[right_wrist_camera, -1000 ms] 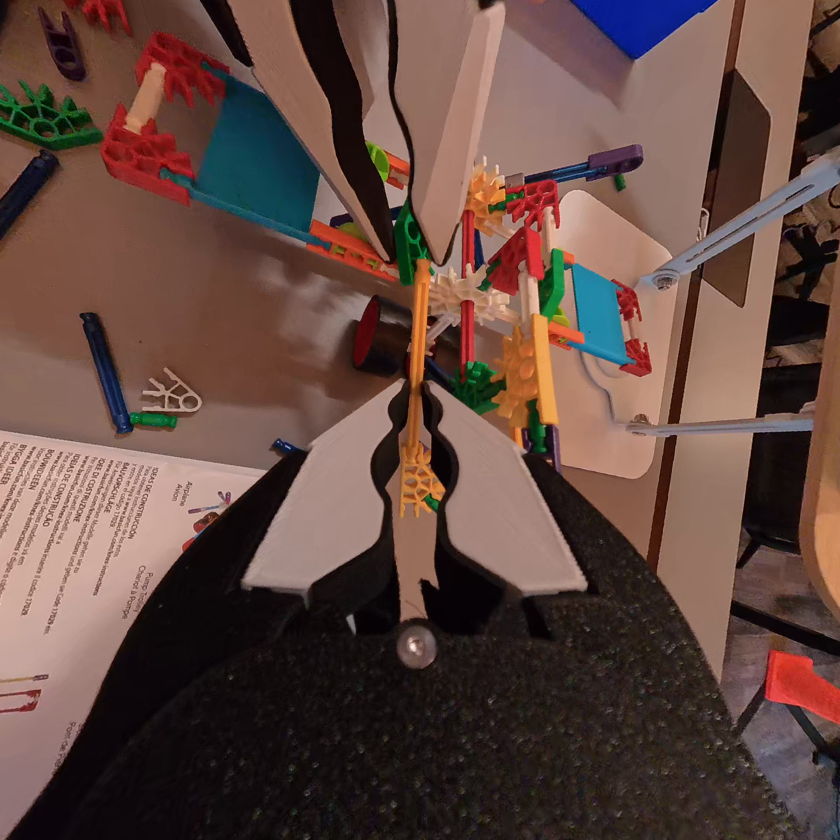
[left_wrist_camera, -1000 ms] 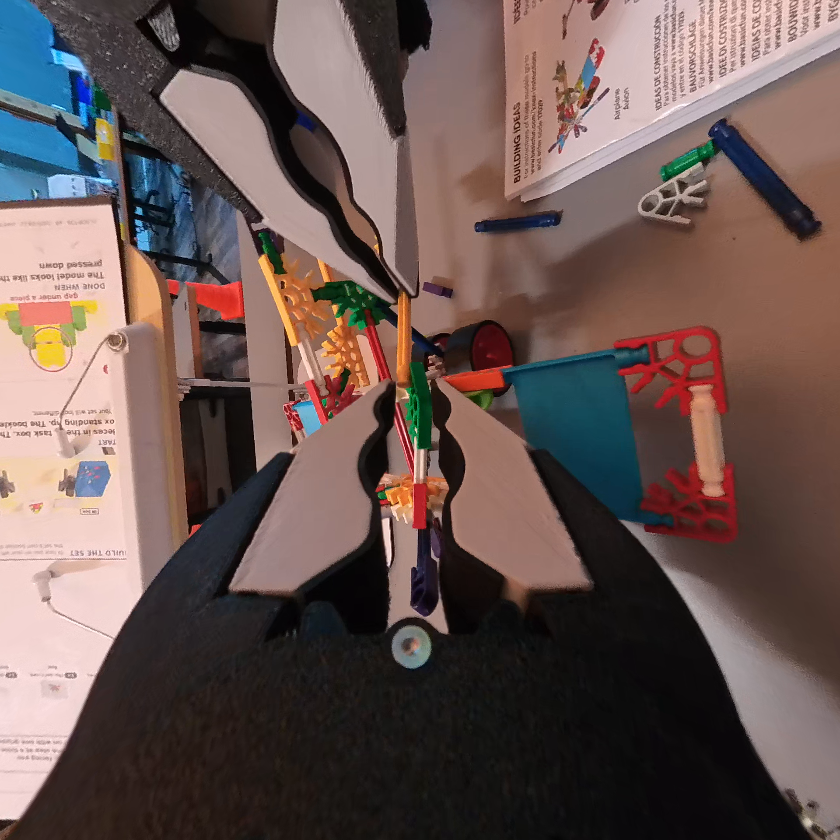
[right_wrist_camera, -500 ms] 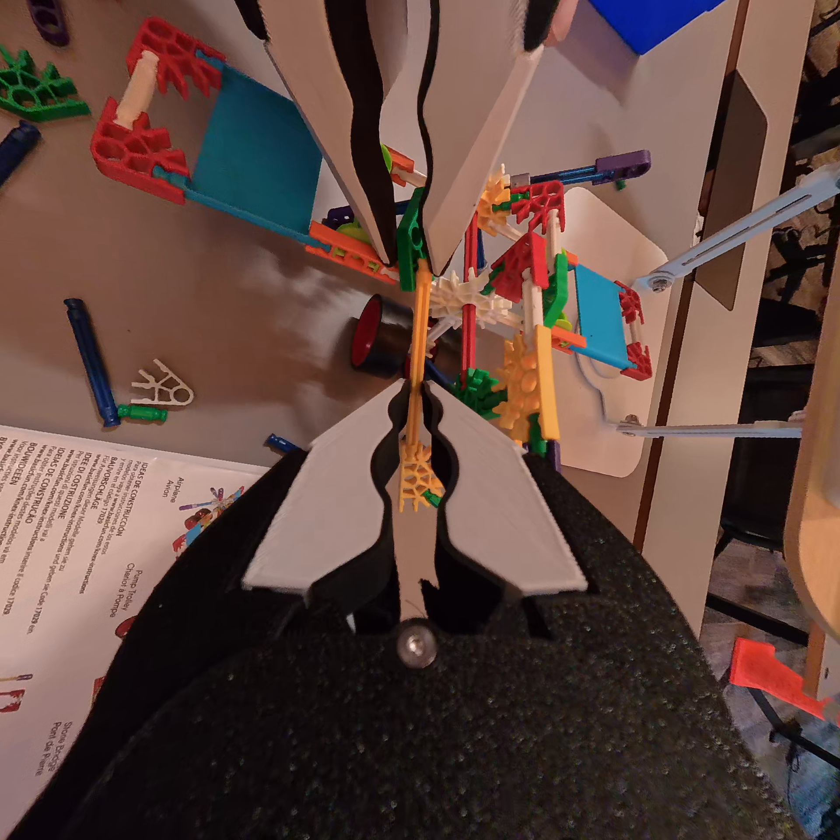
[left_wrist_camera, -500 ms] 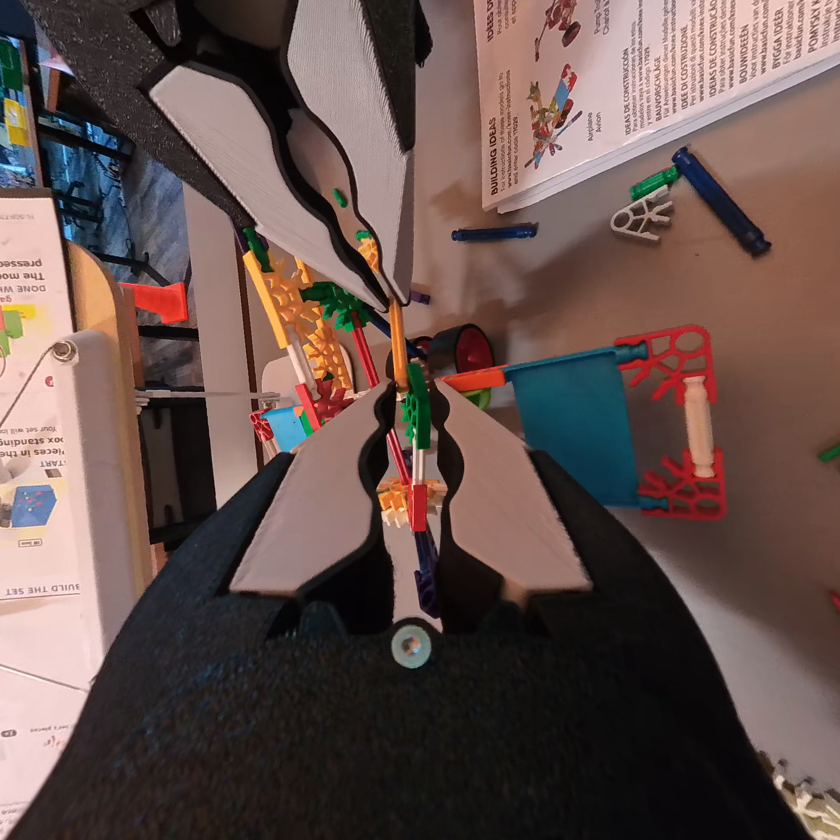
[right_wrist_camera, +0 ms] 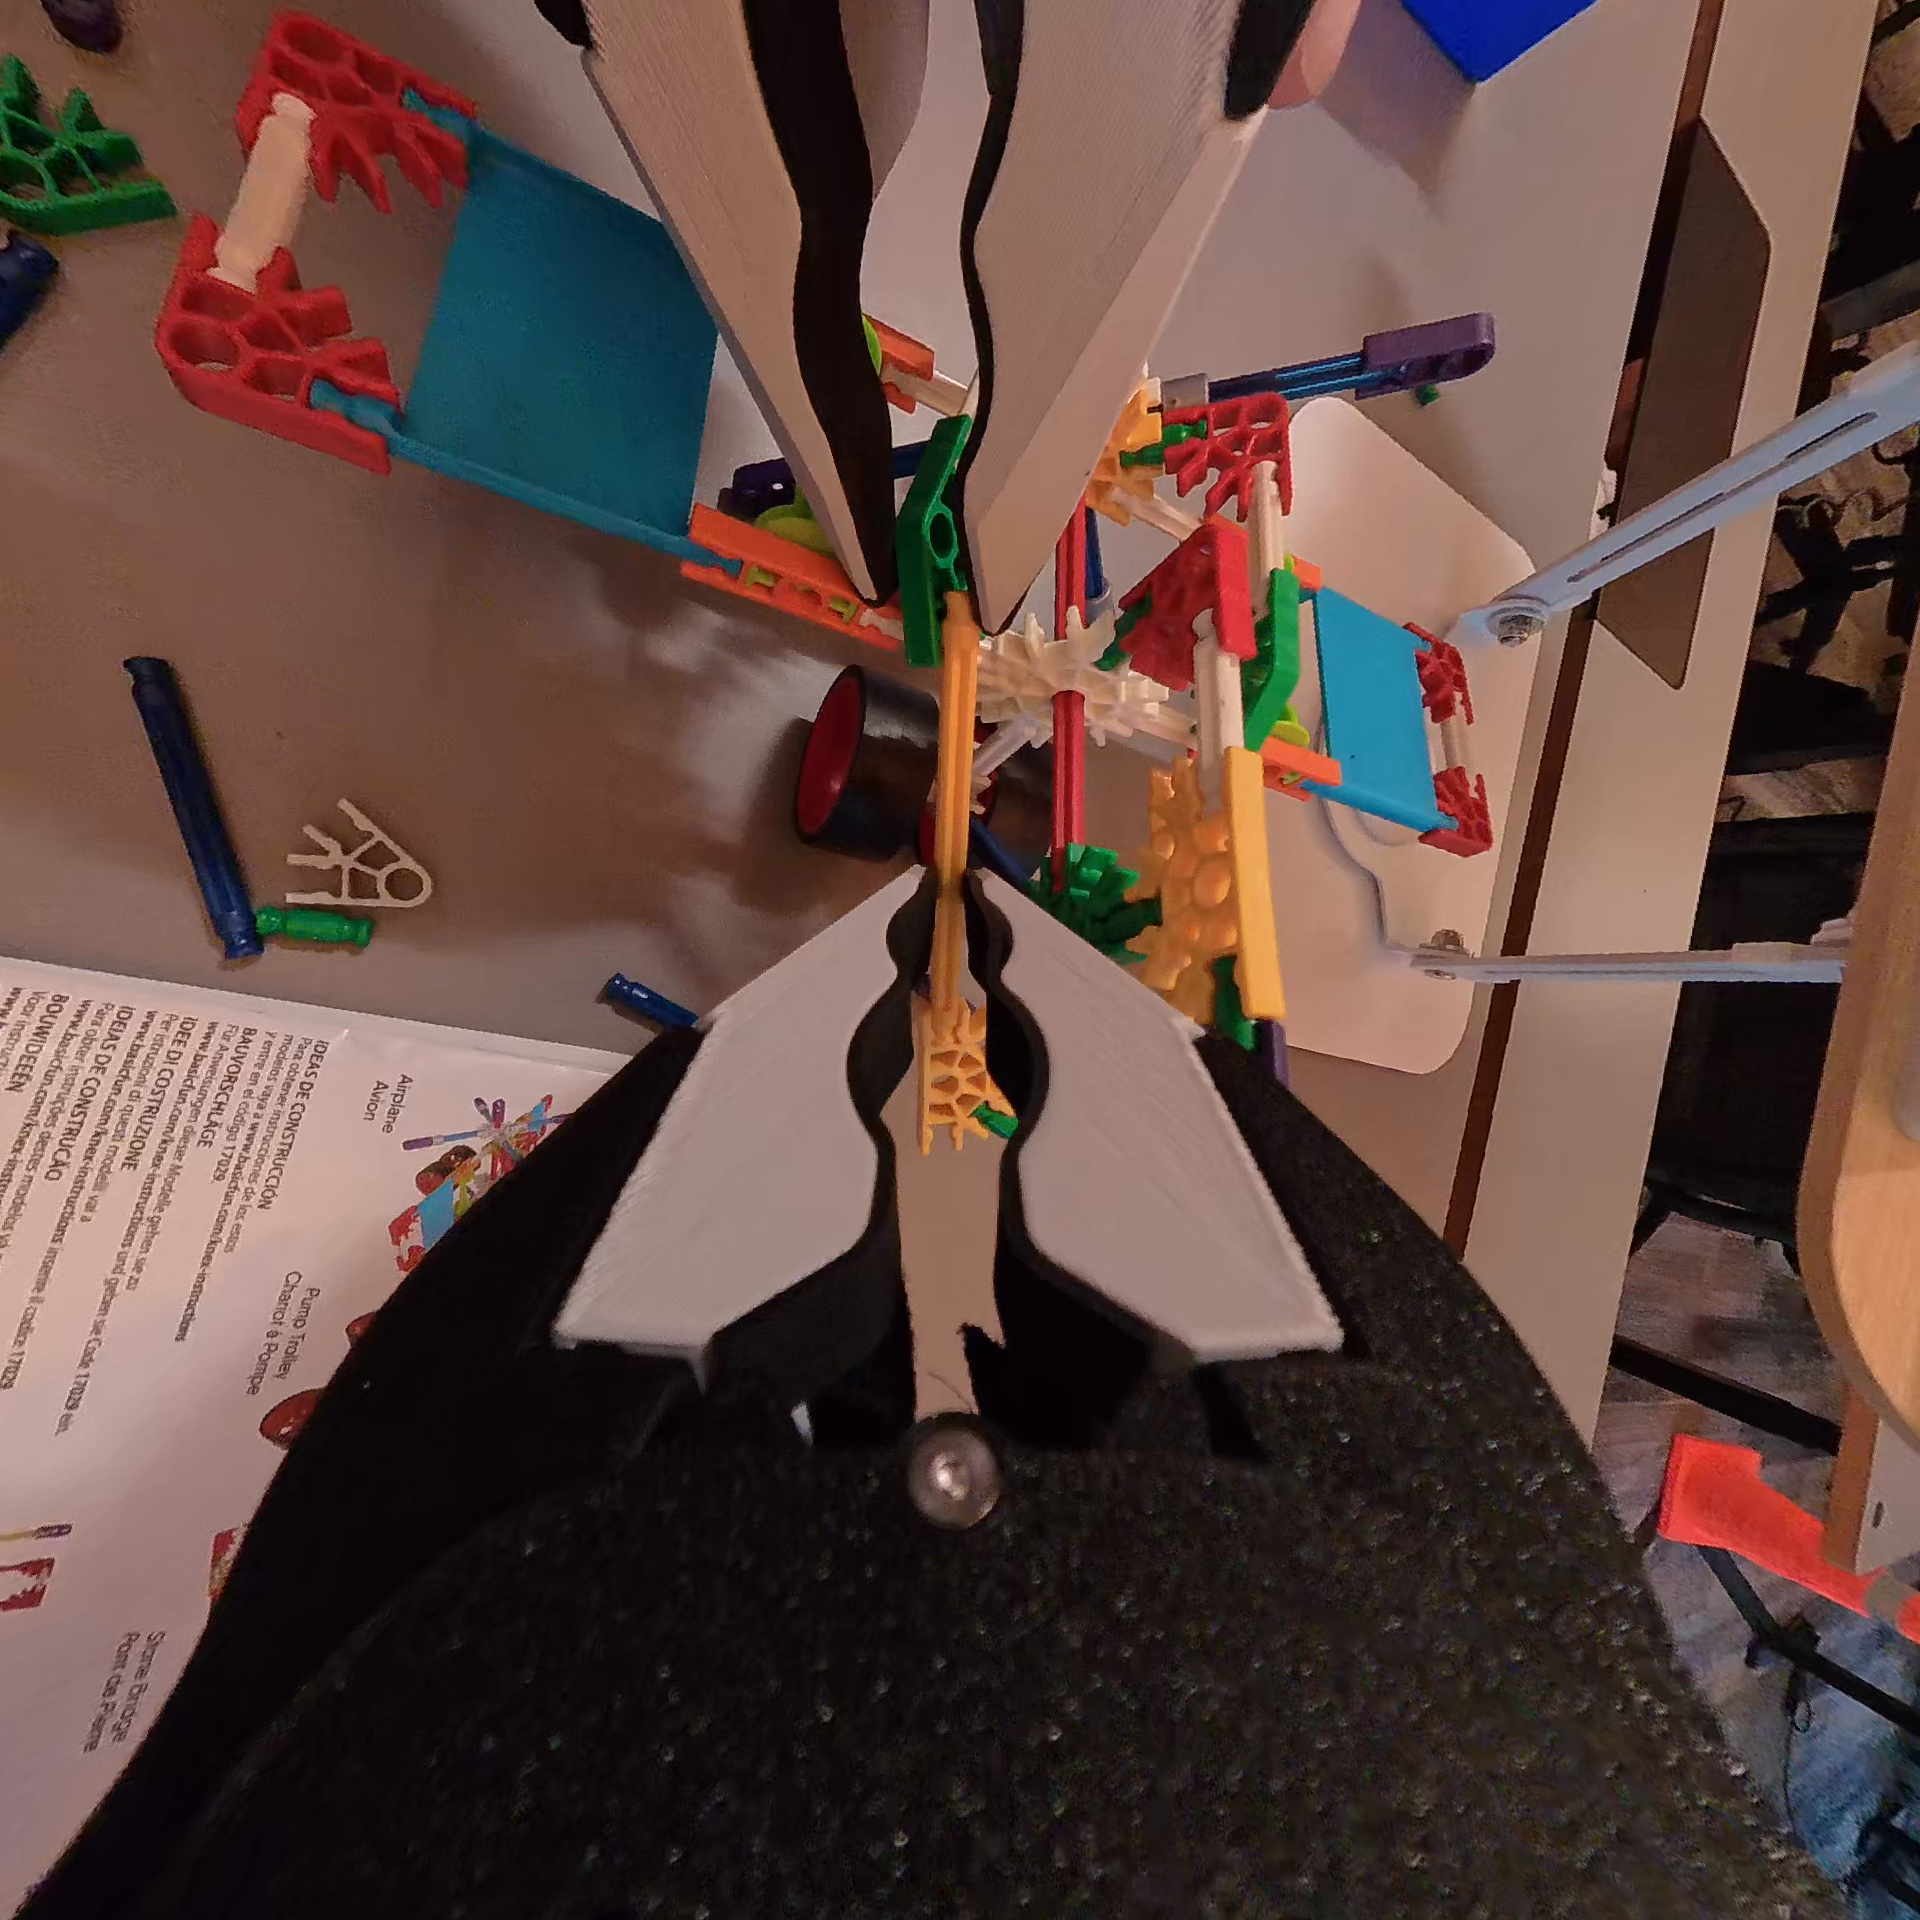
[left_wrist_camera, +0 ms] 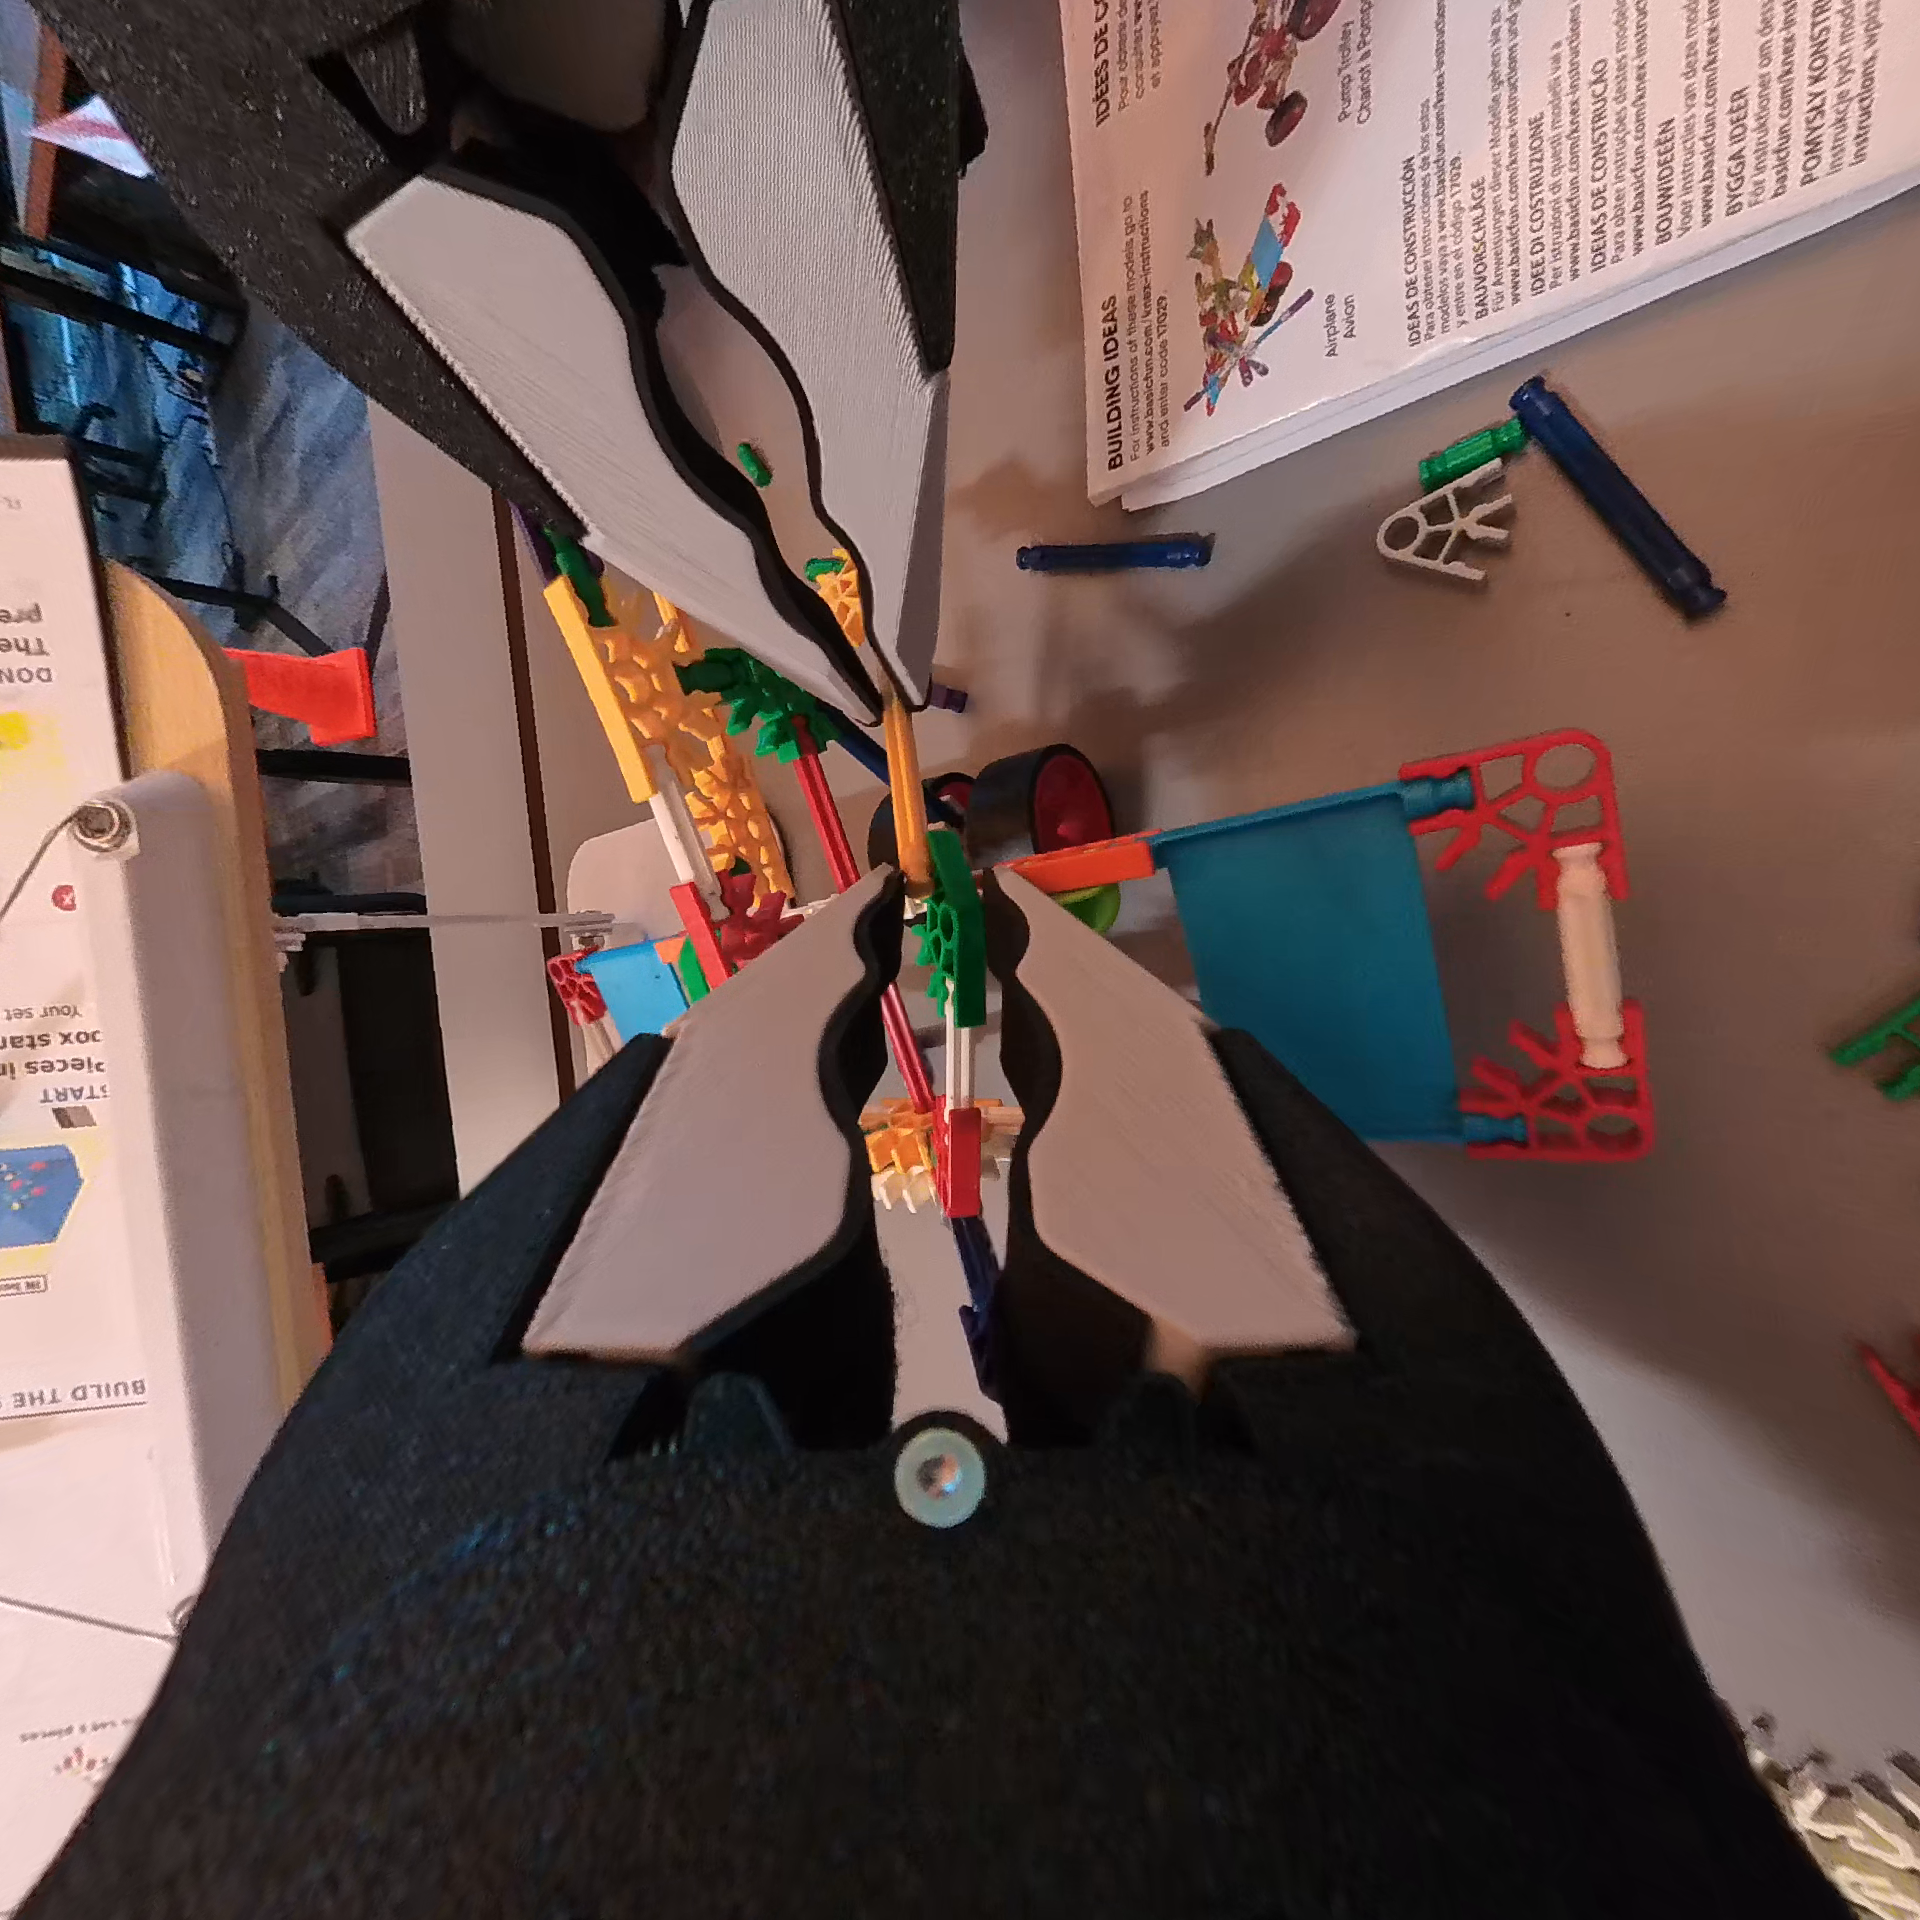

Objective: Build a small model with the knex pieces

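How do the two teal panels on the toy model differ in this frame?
The large teal panel stretches out over the brown table, ending in red connectors joined by a white rod. The small teal panel sits on the model's far side, over the white plate, and looks much shorter. Both are flat, teal and red-tipped.

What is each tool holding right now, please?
Left tool: shut on the green connector of the toy model.
Right tool: shut on the yellow rod of the same model.
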`<state>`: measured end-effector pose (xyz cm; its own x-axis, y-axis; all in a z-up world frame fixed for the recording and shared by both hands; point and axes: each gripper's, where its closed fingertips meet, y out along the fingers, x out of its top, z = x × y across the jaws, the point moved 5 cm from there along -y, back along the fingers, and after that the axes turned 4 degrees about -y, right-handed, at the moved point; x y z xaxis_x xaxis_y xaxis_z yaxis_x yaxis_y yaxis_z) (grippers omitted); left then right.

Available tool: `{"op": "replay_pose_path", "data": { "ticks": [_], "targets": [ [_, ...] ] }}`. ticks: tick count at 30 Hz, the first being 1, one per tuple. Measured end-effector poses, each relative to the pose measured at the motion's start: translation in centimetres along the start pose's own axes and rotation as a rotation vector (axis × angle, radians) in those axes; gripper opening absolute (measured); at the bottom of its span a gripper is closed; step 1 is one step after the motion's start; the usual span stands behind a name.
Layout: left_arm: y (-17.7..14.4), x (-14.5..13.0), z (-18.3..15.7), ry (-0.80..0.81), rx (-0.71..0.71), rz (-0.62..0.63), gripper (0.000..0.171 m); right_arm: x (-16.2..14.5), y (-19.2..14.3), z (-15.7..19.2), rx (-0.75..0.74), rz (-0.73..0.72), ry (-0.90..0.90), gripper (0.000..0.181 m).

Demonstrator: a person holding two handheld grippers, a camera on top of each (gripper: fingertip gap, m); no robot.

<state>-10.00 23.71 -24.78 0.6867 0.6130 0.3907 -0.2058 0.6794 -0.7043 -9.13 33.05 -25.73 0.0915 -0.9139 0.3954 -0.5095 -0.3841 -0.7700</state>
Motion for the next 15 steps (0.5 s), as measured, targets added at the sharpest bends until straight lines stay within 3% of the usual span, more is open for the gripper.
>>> {"op": "replay_pose_path", "data": {
  "ticks": [15],
  "targets": [
    [0.27,0.35,0.47,-0.002,-0.020,-0.015,0.015,-0.46,-0.67,-0.32,-0.002,-0.004,0.014,0.005]
  ]
}}
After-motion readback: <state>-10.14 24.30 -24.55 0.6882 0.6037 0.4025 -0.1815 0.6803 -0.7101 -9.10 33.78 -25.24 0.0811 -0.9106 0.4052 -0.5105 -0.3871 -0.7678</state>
